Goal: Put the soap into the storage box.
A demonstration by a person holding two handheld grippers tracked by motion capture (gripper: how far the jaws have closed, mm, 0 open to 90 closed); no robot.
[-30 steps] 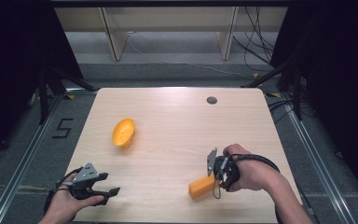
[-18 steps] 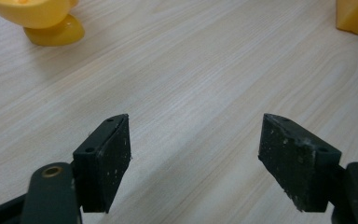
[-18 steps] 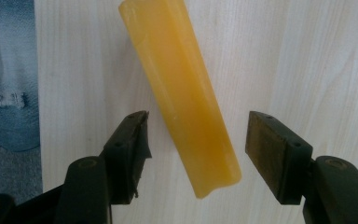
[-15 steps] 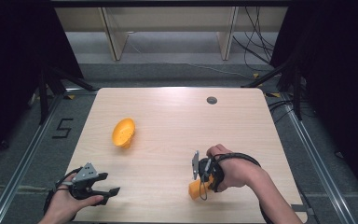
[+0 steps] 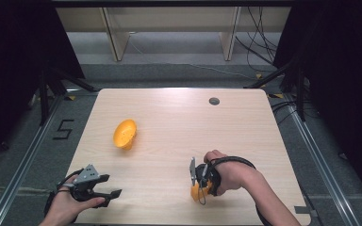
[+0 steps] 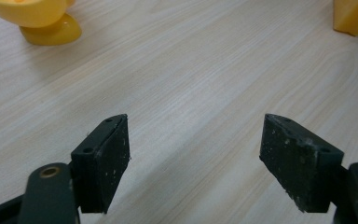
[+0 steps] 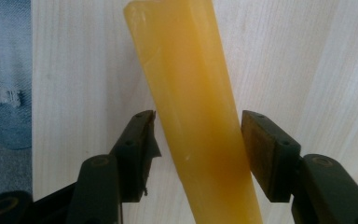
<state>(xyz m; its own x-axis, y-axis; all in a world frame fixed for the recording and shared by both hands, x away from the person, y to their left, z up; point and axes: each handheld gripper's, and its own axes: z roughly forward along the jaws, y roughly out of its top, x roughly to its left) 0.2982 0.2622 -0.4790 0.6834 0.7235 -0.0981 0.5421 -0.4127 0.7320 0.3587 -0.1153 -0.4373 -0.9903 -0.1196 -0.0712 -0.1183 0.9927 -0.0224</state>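
A black "5" [image 5: 65, 129] marks the floor left of the desk [image 5: 245, 127]. The left gripper [image 5: 104, 189] sits at the desk's near-left edge, jaws spread wide on nothing. A yellow cup [image 5: 125, 133] lies tipped left of centre with bare wood around it. Near the front edge, the right gripper [image 5: 199, 184] has its jaws around a yellow wedge [image 7: 196, 116], gripping it
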